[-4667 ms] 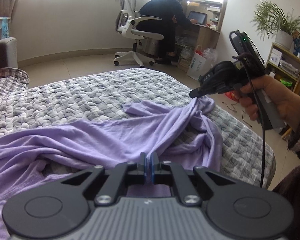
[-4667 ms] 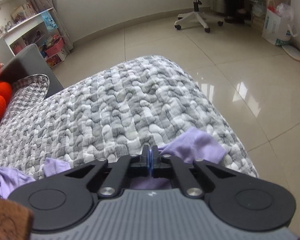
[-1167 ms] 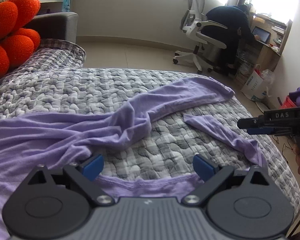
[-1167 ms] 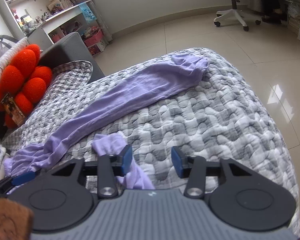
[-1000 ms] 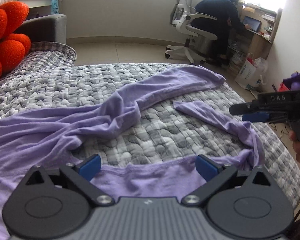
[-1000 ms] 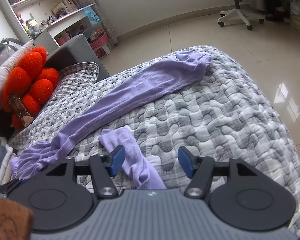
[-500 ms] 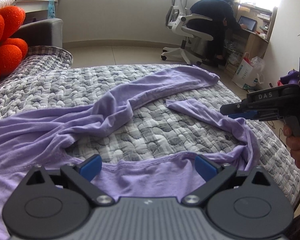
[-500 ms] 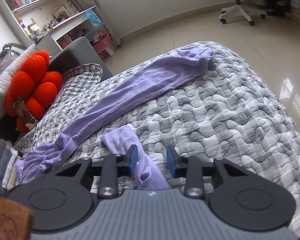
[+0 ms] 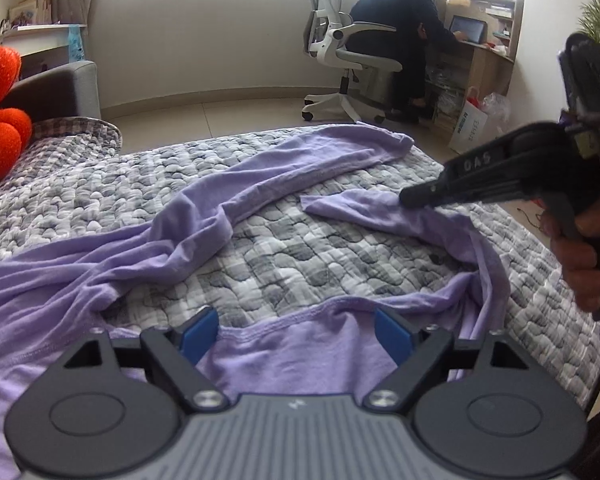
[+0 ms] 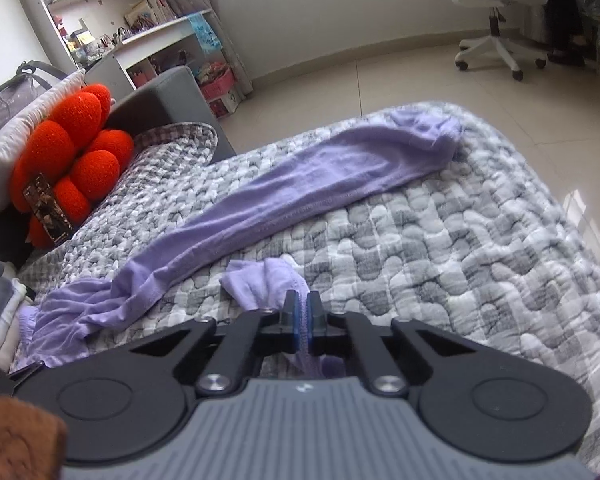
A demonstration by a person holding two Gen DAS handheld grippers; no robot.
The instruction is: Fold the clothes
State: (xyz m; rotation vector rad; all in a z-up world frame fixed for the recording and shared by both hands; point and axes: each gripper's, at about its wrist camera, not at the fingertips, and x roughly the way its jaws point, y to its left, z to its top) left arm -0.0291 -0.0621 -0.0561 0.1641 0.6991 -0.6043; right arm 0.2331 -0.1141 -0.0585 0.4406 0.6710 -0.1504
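A lilac long-sleeved garment (image 9: 204, 224) lies spread and rumpled on the grey quilted bed (image 9: 300, 256). One long sleeve (image 10: 308, 184) stretches toward the far corner of the bed. My left gripper (image 9: 296, 330) hovers over the garment's hem (image 9: 284, 360); its jaws are closing, the cloth lies between the blue pads and they do not press it. My right gripper (image 10: 301, 312) is shut on a fold of the shorter lilac strip (image 10: 264, 280). In the left wrist view the right gripper (image 9: 408, 200) pinches that strip near the bed's right side, with a hand on its handle.
Orange round cushions (image 10: 72, 148) and a grey sofa arm (image 10: 160, 96) stand at the bed's left. A person sits at a desk on a white office chair (image 9: 340, 52) across the tiled floor. Bookshelves (image 10: 112, 8) line the left wall. The bed's right edge (image 9: 560, 288) drops to the floor.
The right gripper's jaws closed from wide apart onto the lilac strip. The left gripper slid forward over the hem, and its jaws narrowed slightly.
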